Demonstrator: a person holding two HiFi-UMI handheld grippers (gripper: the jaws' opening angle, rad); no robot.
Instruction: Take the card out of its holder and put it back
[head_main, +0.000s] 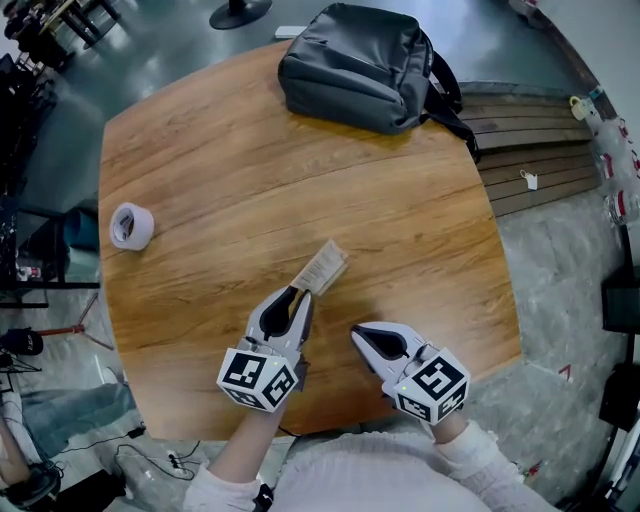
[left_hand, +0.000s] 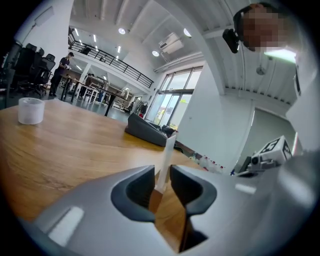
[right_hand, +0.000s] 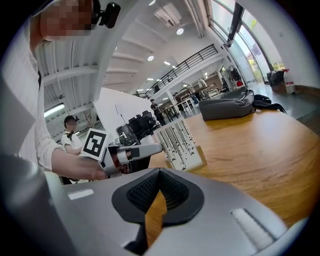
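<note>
A white card (head_main: 318, 267) printed with black lines stands in a low wooden holder (right_hand: 202, 162) near the middle of the table (head_main: 220, 170). In the right gripper view the card (right_hand: 177, 144) faces me, upright in the holder. My left gripper (head_main: 300, 293) reaches the card's near end. In the left gripper view the card (left_hand: 167, 152) shows edge-on between that gripper's (left_hand: 162, 182) pads, which are shut on it. My right gripper (head_main: 356, 334) hovers just right of the left one, jaws shut on nothing (right_hand: 159, 172), apart from the card.
A dark backpack (head_main: 365, 65) lies at the table's far edge. A roll of white tape (head_main: 131, 225) sits at the left edge. Wooden slats (head_main: 530, 150) lie on the floor to the right. People and desks show far off in the gripper views.
</note>
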